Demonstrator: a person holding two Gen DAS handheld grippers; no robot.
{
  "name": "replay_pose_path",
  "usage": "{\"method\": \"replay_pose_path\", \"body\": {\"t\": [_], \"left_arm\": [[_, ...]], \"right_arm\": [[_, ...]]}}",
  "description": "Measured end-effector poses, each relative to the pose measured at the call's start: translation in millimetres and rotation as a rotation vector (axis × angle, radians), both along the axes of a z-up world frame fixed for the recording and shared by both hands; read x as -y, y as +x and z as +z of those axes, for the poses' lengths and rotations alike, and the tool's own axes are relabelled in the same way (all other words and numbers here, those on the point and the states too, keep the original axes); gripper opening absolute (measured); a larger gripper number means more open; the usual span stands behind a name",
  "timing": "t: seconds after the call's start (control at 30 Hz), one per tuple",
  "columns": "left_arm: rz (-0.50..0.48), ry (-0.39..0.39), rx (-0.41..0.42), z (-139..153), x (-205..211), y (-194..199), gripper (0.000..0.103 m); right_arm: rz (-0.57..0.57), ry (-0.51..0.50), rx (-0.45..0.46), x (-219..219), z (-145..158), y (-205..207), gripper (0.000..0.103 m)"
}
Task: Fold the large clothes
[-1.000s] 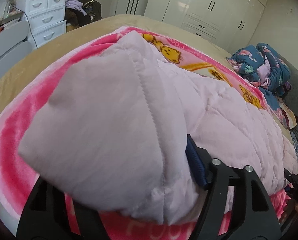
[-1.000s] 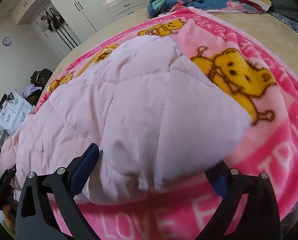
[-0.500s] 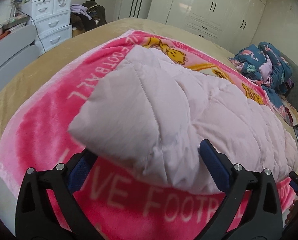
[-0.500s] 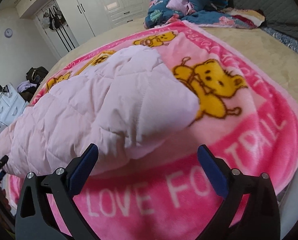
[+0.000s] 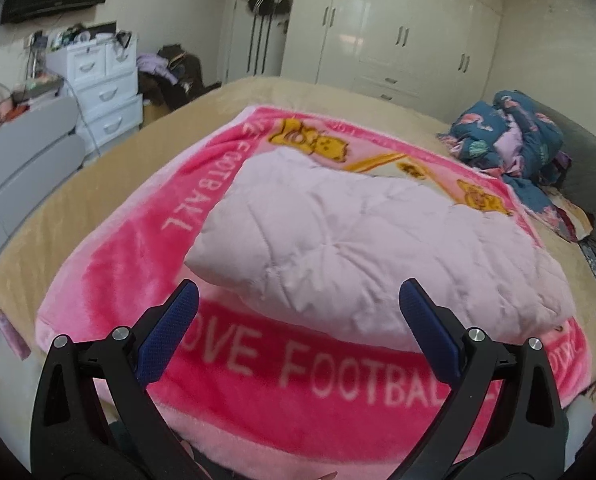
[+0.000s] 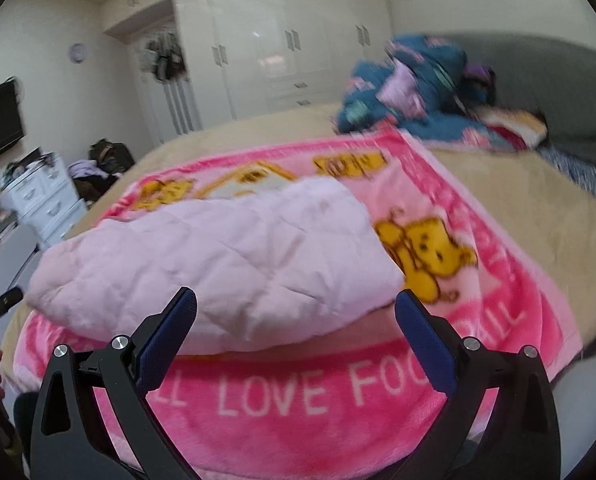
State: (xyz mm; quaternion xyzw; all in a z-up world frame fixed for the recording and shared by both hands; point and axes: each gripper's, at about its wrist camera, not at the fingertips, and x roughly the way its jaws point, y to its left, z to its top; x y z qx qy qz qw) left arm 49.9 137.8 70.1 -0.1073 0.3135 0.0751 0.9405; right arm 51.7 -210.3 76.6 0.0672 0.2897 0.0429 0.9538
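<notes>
Both claws stand spread wide with nothing between their blue pads: the left claw (image 5: 298,308) hangs just short of the near left corner of the pale pink quilted garment (image 5: 362,248), and the right claw (image 6: 295,312) hangs just short of that garment's near right edge, neither one touching the fabric. Puffy and stitched in diamonds, the garment lies folded into a thick bundle on a bright pink fleece blanket (image 5: 298,368) printed with yellow bears and white lettering; the lettered border runs along the garment's near side, under the pads. Under the blanket lies the tan bed (image 5: 109,184), whose bare cover shows to the garment's left, right and far side. Beyond the garment, toward the far right, a heap of dark blue patterned bedding (image 5: 514,140) sits on the bed. Farther off, past the garment's left side, stands a white drawer unit (image 5: 105,92), and white wardrobe doors (image 5: 410,32) fill the far wall.
</notes>
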Motion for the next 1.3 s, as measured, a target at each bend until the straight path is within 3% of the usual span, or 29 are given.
{"method": "replay_pose_path", "body": {"t": [0.2,0.47,0.7,0.9,1.3], "left_arm": [[-0.04,-0.006,0.037,7,22,-31,0.094],[-0.128,0.046,0.064,-1,59,-69,0.094],[-0.155,0.011,0.077,-8,75,-80,0.094],[-0.178,0.014,0.073,-11,85,-81,0.094],[-0.163,0.028,0.061,-12,85,-81,0.094]], "right_arm": [[0.127,-0.072,0.082,-33,19,-38,0.099],[0.183,-0.091,0.069,-54,11,-70,0.099],[0.219,-0.108,0.086,-68,2,-94,0.099],[0.238,-0.096,0.034,-72,-11,-95,0.099],[0.236,-0.076,0.023,-71,-11,-93,0.099]]}}
